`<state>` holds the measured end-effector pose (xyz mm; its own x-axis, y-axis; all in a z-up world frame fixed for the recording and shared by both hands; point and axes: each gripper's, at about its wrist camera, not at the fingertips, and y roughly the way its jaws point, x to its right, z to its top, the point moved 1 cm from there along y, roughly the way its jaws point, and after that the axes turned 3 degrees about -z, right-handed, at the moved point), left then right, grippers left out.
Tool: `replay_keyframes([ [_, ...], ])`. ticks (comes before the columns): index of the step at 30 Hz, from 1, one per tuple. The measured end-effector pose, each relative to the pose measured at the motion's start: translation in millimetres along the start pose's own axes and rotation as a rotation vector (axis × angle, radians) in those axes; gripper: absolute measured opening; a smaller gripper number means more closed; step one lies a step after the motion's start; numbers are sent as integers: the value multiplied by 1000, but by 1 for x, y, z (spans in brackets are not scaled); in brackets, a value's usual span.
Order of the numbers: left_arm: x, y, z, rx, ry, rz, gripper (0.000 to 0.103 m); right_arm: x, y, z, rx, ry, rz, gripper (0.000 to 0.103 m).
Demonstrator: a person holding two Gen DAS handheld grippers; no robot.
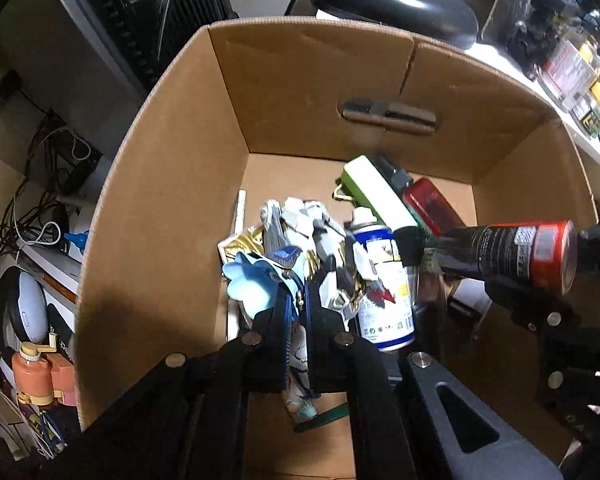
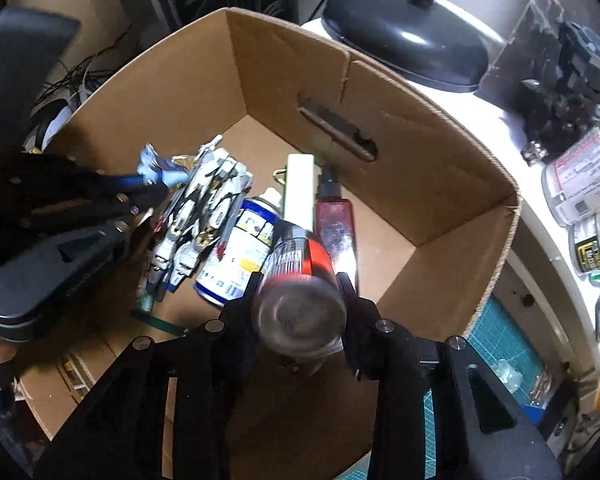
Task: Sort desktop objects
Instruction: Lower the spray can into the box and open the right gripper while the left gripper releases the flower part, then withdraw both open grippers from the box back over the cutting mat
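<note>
Both grippers hang over an open cardboard box point(image 1: 172, 184) that already holds a jumble of sorted things. The left gripper point(image 1: 298, 320) is clenched on a small figure with pale blue parts point(image 1: 252, 284), held just above the pile; the right gripper point(image 2: 300, 300) grips a black-and-red spray can point(image 2: 300, 276) by its base end, nozzle pointing down into the box. Below lie a white-and-grey robot model point(image 2: 204, 204), a blue-and-white spray can point(image 2: 240, 252), a green-and-white rectangular block point(image 2: 299, 188) and a flat dark red case point(image 2: 336, 228), all touching or overlapping. The main risk, as I judge it, is to the model: a can dropped from here would land on or just beside it, and its thin parts look easy to snap. The held can could also roll on release and knock the other can or the figure. The two grippers are near each other above the same heap, so a careless lowering might bring them together. The figure itself looks delicate, and a hard squeeze or a drop onto metal cans could damage it. Print is visible on both cans and on jars on the white desk point(image 2: 480, 120) beside the box, but none of it is sharp enough to read, and no brand can be made out.
</note>
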<state>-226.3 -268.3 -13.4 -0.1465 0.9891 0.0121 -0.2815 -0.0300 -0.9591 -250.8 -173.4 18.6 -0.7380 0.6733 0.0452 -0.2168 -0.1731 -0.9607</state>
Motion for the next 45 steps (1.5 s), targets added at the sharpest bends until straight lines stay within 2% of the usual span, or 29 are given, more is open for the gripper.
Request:
replay_keyframes([
  [6,6,-15,-7,15,37,58,8,-9,3,3,2,-16,17,34],
  [7,8,-17,-9,17,48,73,12,-13,2,2,11,-22,25,36],
  [8,10,-18,-11,18,60,89,15,-15,0,0,15,-28,33,43],
  [10,13,-23,-15,22,79,119,46,-20,-3,-2,21,-42,43,55],
  [12,15,-29,-18,35,75,136,54,-23,-6,-4,30,-62,42,63],
  [13,15,-34,-19,45,69,143,55,-25,-8,-6,38,-71,30,69],
  [14,14,-40,-21,58,63,149,55,-26,-11,-7,46,-74,15,70],
  [17,14,-67,-29,129,52,156,55,-29,-28,-17,109,-82,-8,70],
  [23,22,-118,-42,282,47,144,56,-28,-80,-42,268,-77,23,72],
  [25,29,-133,-46,305,73,125,59,-29,-98,-50,309,-78,35,72],
  [28,37,-162,-56,364,79,58,60,-32,-129,-60,369,-86,21,72],
  [31,48,-193,-81,454,119,10,62,-28,-162,-81,469,-85,-10,72],
  [32,52,-200,-93,490,137,0,66,-22,-174,-95,518,-70,0,73],
  [33,56,-205,-105,524,154,-7,75,-14,-184,-111,565,-52,16,73],
  [36,65,-216,-148,614,207,-44,78,10,-204,-159,652,-7,18,75],
  [39,71,-219,-172,666,211,-74,78,31,-221,-199,716,54,-45,75],
  [41,74,-219,-185,712,202,-67,78,43,-231,-225,768,134,-107,75],
  [43,80,-214,-198,750,202,-53,88,54,-239,-255,822,212,-179,76],
  [45,91,-200,-207,752,226,-40,89,59,-240,-277,848,262,-255,80],
])
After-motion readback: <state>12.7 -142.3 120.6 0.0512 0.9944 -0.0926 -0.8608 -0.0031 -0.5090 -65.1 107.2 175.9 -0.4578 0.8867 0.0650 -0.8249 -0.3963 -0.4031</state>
